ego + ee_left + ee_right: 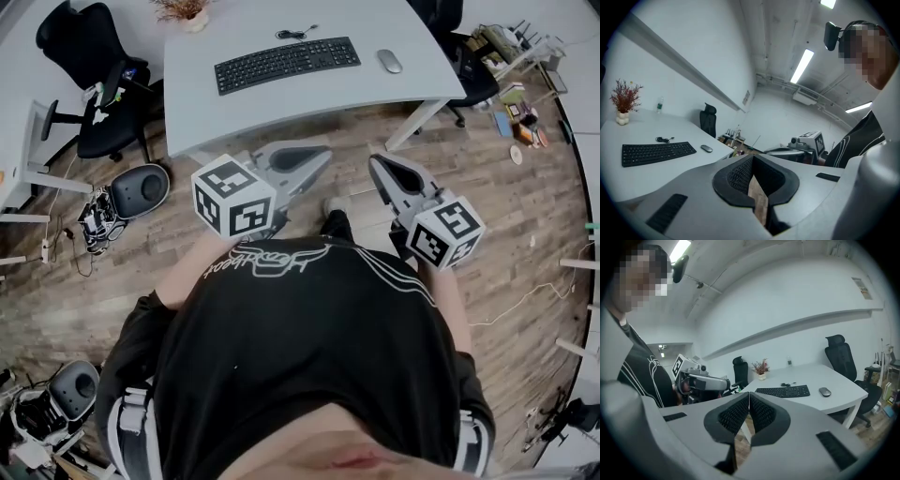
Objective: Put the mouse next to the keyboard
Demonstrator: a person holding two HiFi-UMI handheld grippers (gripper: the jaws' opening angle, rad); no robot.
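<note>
A grey mouse (389, 61) lies on the white desk (197, 89), a little to the right of the black keyboard (286, 64). The left gripper view shows the mouse (707, 148) and keyboard (657, 153) far ahead. They are also distant in the right gripper view, mouse (825, 392) and keyboard (783, 391). My left gripper (322, 152) and right gripper (376, 163) hang side by side over the wooden floor, short of the desk's front edge. Both are shut and hold nothing, the left gripper (753, 158) and the right gripper (749, 393) with pads together.
A potted dried plant (187, 11) and a coiled black cable (295, 35) sit behind the keyboard. Black office chairs stand left (103, 84) and right (466, 61) of the desk. Gear lies on the floor at left (131, 195), clutter at right (520, 103).
</note>
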